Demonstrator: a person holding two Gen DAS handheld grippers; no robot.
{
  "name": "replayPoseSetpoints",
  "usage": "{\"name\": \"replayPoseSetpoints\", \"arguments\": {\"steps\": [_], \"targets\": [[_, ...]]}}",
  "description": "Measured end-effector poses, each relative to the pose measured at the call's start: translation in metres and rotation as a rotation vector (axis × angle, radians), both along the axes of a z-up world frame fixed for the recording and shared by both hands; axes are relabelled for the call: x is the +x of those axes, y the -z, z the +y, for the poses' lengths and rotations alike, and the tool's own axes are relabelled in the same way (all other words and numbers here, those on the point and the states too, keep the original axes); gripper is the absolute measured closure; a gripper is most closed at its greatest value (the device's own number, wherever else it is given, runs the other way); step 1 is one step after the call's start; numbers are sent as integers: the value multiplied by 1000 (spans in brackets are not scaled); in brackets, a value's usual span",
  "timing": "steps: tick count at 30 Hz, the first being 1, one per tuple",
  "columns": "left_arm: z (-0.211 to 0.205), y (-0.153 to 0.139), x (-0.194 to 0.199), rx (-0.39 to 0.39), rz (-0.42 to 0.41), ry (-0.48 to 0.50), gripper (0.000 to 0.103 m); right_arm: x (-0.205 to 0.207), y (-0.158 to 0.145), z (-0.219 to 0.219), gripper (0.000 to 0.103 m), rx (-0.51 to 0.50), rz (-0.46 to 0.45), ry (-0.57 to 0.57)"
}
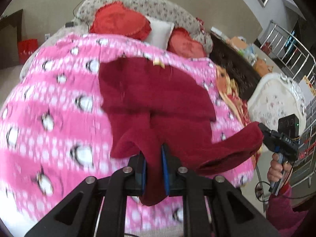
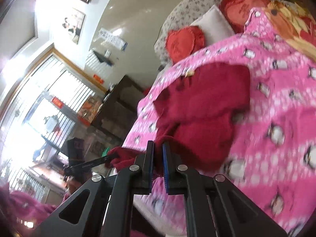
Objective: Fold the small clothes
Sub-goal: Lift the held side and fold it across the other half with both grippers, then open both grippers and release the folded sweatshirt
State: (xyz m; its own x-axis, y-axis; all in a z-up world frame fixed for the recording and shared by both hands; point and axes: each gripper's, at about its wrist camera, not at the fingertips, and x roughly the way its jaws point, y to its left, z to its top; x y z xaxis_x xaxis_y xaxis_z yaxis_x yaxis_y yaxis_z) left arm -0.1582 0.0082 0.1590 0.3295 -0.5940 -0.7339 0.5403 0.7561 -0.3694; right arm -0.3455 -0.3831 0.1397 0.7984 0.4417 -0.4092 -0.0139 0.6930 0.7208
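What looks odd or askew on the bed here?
Only a small yellowish tag or scrap at the far edge of the dark red garment, lying on the pink penguin blanket. Motion blur prevents identifying it.

My left camera looks down close over the pink blanket [image 1: 59, 102]; my right faces it lower, sharing the red garment [image 2: 207, 106].
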Motion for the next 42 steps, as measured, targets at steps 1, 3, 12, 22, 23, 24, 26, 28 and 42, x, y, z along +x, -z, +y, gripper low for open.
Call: {"name": "replayPoseSetpoints", "arguments": {"steps": [1, 3, 12, 22, 23, 24, 26, 28, 42], "targets": [[-6, -1, 10, -8, -7, -10, 89, 11, -1, -7, 103, 7, 0, 13], [-19, -4, 34, -31, -11, -23, 89, 30, -2, -18, 103, 9, 0, 30], [-69, 5, 139, -10, -18, -87, 90, 125, 1, -64, 103, -39, 53, 109], [-118, 41, 217, 41, 18, -77, 85, 206, 29, -111, 103, -58, 140, 184], [-121, 44, 224, 46, 21, -78, 84, 215, 33, -114, 103, -79, 152, 196], [-123, 47, 228, 52, 26, -78, 79, 223, 38, -118, 103, -97, 168, 208], [-124, 50, 238, 70, 38, -89, 67, 239, 48, -125, 103, -109, 205, 210], [-115, 43, 241, 65, 5, -132, 37, 245, 53, -133, 83, -143, 246, 245], [-97, 69, 211, 105, 68, -175, 20, 262, 58, -71, 82, -417, 270, 139]]}}
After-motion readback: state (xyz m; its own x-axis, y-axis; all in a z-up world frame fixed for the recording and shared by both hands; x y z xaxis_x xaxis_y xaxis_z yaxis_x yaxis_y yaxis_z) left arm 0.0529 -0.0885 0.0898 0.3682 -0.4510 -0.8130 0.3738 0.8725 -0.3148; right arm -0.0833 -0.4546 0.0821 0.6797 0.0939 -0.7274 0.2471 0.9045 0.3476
